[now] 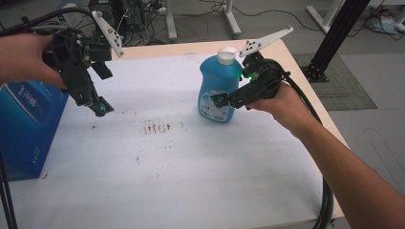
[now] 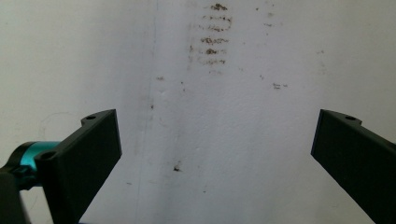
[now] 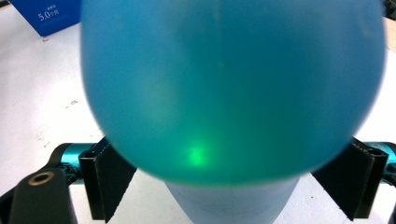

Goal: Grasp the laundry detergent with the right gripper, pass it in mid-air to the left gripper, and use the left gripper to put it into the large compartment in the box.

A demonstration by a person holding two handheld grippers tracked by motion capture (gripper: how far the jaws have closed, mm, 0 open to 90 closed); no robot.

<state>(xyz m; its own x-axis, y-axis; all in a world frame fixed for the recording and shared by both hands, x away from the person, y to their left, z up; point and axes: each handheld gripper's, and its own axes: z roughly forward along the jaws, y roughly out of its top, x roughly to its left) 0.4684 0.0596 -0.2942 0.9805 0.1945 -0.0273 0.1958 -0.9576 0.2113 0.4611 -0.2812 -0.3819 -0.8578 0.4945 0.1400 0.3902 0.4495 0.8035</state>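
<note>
Right gripper (image 1: 220, 101), held in the person's right hand (image 1: 282, 102), reaches in from the right with its jaws set on either side of the blue detergent bottle (image 1: 218, 88); in the right gripper view the bottle (image 3: 233, 88) bulges between the two black jaws, which stand at its flanks, but whether they press it cannot be told.

Largest thing in the scene is the table (image 1: 305, 62), covered by a white sheet (image 1: 191, 181) that bears a patch of small brown stains (image 1: 156, 126) near its middle. At the left edge stands a blue cardboard box (image 1: 24, 129) with white print, also seen at the far left of the right gripper view (image 3: 46, 14).

The bottle stands upright at the far right of the sheet, topped by a white cap (image 1: 227, 55) and wearing a label (image 1: 210, 105) low on its front.

Left gripper (image 1: 98, 107) hangs above the sheet just right of the box, tilted downward, with its jaws spread wide and nothing between them; the left gripper view looks down on the stained sheet (image 2: 212, 42).
</note>
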